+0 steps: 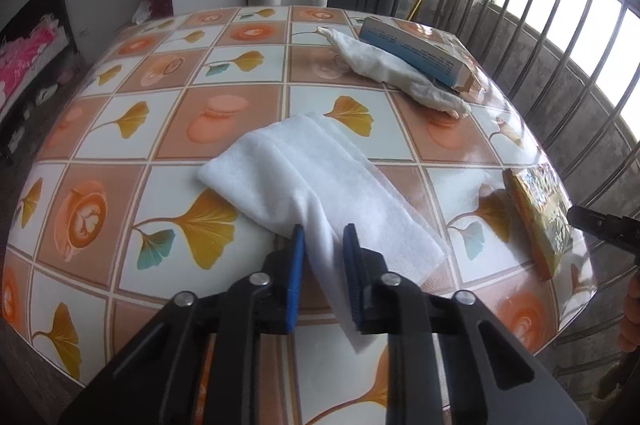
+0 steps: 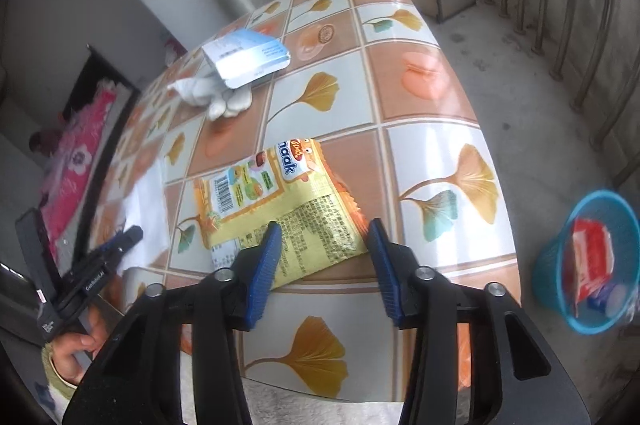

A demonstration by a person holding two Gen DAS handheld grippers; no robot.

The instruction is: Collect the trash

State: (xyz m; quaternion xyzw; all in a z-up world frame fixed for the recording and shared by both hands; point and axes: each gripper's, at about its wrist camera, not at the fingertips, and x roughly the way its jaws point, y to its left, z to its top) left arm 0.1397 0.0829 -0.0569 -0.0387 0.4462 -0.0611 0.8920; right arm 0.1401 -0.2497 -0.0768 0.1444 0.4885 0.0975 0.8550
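Observation:
A folded white tissue [image 1: 316, 169] lies on the tiled table [image 1: 160, 105]. My left gripper [image 1: 324, 237] has its blue pads on either side of the tissue's near fold, with a gap still showing between the pads and the tissue. A yellow-orange snack wrapper [image 2: 276, 201] lies flat near the table's right edge and also shows in the left wrist view [image 1: 540, 213]. My right gripper [image 2: 324, 237] is open, with its fingers straddling the wrapper's near end. A crumpled white tissue [image 1: 396, 69] and a blue-white box [image 1: 420, 49] lie at the far side of the table.
A blue mesh waste basket [image 2: 552, 265] stands on the floor to the right of the table and holds a red wrapper [image 2: 592, 249]. Metal railing bars [image 1: 560, 65] run close behind the table. A bed with pink bedding [image 1: 24, 65] is at the left.

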